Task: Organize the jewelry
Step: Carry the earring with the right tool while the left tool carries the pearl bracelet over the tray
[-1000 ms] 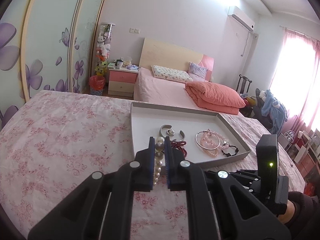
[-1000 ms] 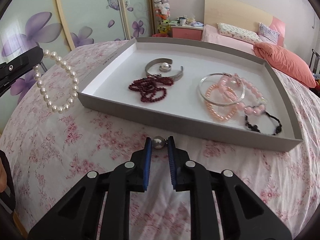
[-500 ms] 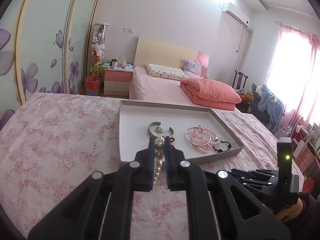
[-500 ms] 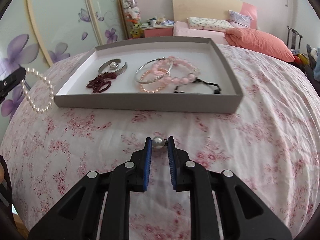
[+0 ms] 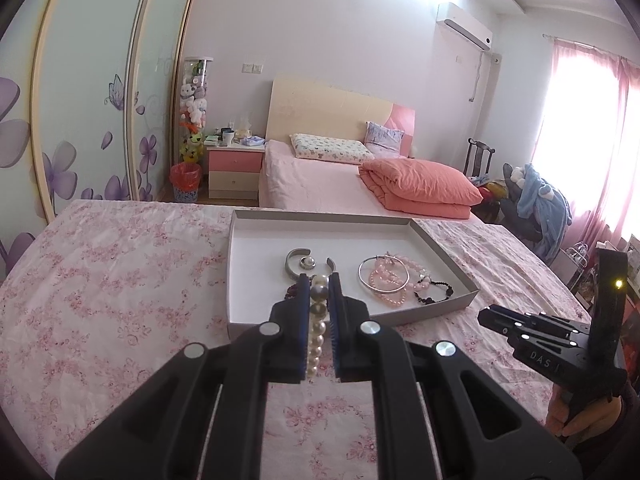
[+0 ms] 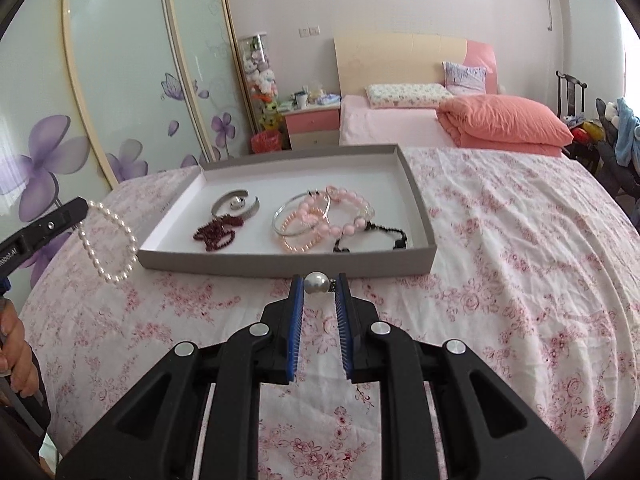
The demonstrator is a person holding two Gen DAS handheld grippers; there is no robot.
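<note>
My left gripper (image 5: 319, 280) is shut on a white pearl bracelet (image 5: 316, 324), held above the floral cloth just before the grey tray (image 5: 444, 236). In the right wrist view the bracelet (image 6: 108, 240) hangs from the left gripper's tip (image 6: 82, 205), left of the tray (image 6: 288, 266). My right gripper (image 6: 318, 282) is shut on a single pearl piece (image 6: 316, 282), in front of the tray's near wall. In the tray lie a silver cuff with a pearl (image 6: 236, 204), dark red beads (image 6: 216, 234), pink bead bracelets with a silver bangle (image 6: 320, 216) and a black cord bracelet (image 6: 372, 238).
The tray lies on a table with a pink floral cloth (image 6: 520, 240). Behind are a bed with a pink quilt (image 5: 420, 184), a nightstand (image 5: 234, 168) and sliding wardrobe doors (image 5: 100, 100). The right gripper's body (image 5: 560, 344) shows at the lower right of the left wrist view.
Both grippers have pulled back from the tray, which looks smaller and farther. The right gripper has swung to the tray's right-hand front. Both grips are unchanged.
</note>
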